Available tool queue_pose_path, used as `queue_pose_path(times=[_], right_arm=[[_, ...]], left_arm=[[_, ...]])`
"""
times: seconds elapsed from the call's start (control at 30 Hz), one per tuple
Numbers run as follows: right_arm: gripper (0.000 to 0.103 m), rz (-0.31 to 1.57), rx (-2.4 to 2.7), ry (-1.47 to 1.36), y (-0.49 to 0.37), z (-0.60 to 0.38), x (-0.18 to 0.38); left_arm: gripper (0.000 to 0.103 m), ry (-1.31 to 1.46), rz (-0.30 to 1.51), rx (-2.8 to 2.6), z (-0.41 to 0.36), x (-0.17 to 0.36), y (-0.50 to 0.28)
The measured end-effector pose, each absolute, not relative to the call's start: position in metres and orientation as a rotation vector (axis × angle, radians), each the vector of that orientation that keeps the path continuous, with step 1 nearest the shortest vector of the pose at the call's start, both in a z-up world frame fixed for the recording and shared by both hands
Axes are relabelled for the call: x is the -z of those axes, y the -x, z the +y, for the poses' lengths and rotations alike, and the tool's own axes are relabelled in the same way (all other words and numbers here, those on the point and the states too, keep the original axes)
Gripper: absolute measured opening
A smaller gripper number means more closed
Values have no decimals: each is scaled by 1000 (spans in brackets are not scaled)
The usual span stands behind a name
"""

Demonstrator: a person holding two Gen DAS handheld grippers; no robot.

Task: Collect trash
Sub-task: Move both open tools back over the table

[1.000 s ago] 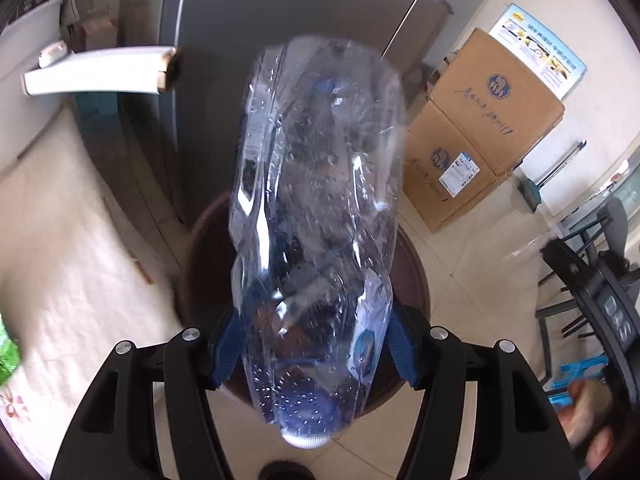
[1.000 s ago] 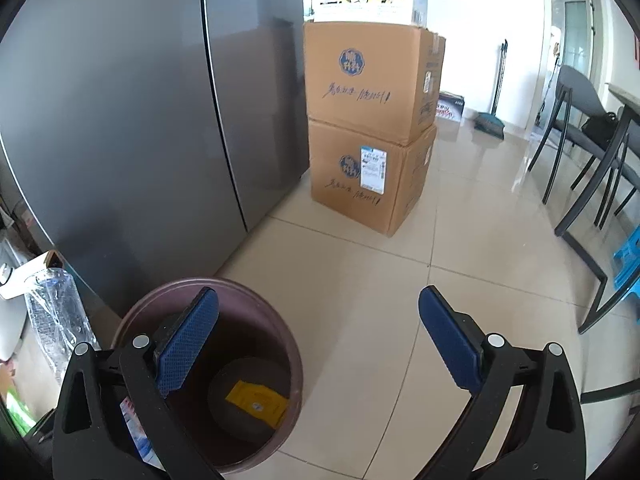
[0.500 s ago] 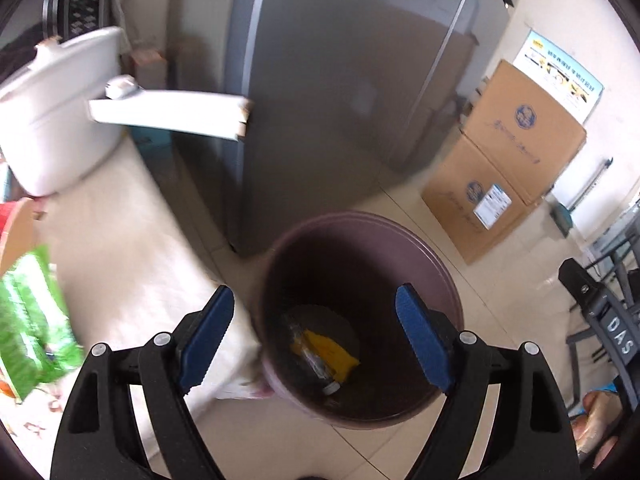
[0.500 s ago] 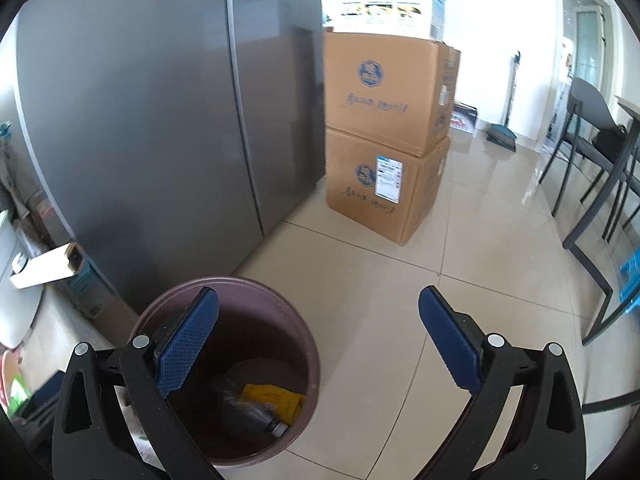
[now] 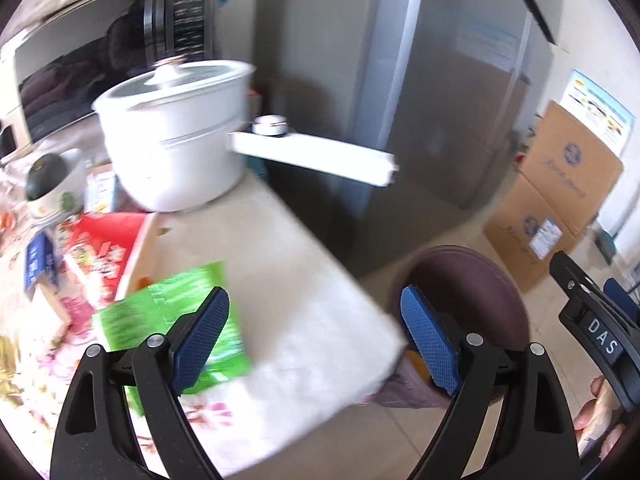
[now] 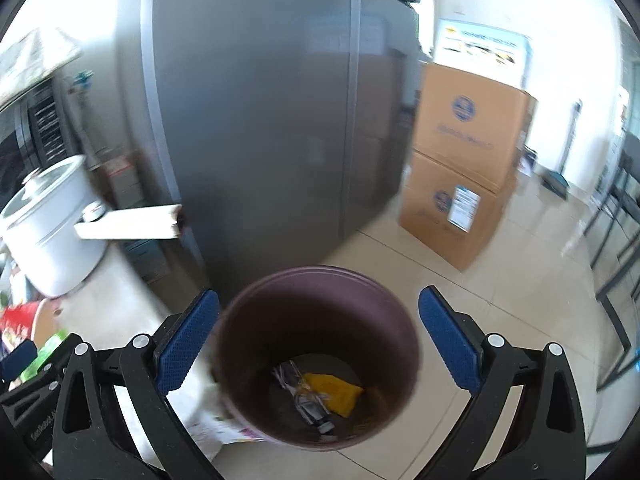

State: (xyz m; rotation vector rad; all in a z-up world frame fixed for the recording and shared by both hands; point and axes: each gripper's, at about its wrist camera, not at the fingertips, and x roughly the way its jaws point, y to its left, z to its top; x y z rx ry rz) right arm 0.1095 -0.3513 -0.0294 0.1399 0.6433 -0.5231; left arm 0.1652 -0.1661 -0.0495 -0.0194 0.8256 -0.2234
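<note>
The fridge (image 6: 280, 120) fills the back of both views, its steel doors running down to pale floor tiles (image 6: 500, 280) that lie open between it and the chairs at the right edge. Two stacked cartons (image 6: 464, 168) stand against the wall beside it; their round blue logos and a white label are too blurred to read. The worktop (image 5: 288, 280) ends in a corner just beside the bin (image 6: 320, 352), which stands on the floor with its brown rim nearly touching the cloth edge. A white pot (image 5: 176, 132) sits at the worktop's back, a white handle (image 5: 312, 156) jutting past the edge towards the fridge. A green packet (image 5: 160, 320) lies near the left claw (image 5: 316, 336), whose jaws are opening with nothing between them. The right claw (image 6: 320, 340) hangs over the bin, spread wide and empty; its body reads "DAS" in the left view. In the bin lie a crushed bottle (image 6: 308, 396) and a yellow wrapper (image 6: 336, 392).
</note>
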Motion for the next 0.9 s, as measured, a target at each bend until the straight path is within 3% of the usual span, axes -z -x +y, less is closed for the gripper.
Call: queue_pose_path(times=[0.9], right_arm=[[96,737,68,12,-184,-128,66]], left_arm=[[86,133,929,-154,82,94,-179]])
